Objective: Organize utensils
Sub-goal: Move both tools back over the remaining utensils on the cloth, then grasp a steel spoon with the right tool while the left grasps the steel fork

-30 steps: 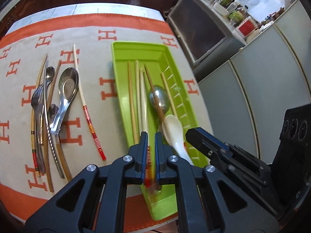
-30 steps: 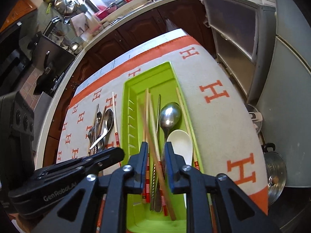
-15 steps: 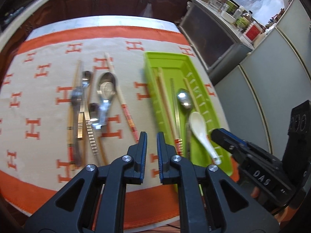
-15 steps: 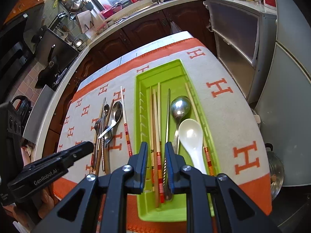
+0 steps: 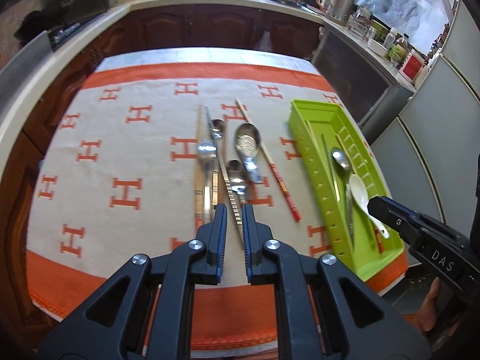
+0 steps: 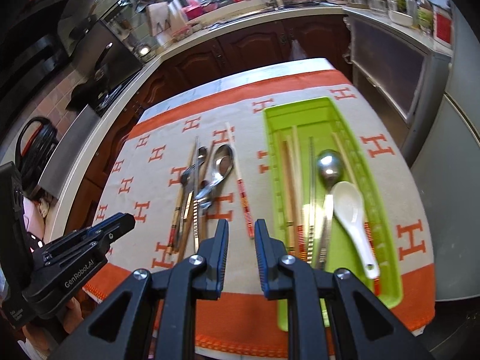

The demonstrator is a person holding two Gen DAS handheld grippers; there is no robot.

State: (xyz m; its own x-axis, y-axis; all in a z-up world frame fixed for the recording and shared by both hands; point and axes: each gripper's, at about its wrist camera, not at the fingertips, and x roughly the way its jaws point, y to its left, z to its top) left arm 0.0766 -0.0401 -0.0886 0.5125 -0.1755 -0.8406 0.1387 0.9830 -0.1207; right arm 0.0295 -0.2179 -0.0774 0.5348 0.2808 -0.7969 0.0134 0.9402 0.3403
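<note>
**Both claws empty above the cloth; cutlery split between tray and pile**

My left gripper (image 5: 234, 210) hangs over the near end of the loose utensil pile (image 5: 223, 165), jaws parted by a narrow gap, nothing between them. My right gripper (image 6: 241, 225) hovers above the orange-and-beige tablecloth (image 6: 144, 210), between the pile and the green tray (image 6: 387, 210), jaws likewise apart and empty.

The tray lies on the cloth's right side. It holds chopsticks, a metal spoon (image 6: 330, 165) and a white ceramic spoon (image 6: 351, 210). One red-banded chopstick (image 5: 277, 177) lies alone on the cloth between pile and tray.
</note>
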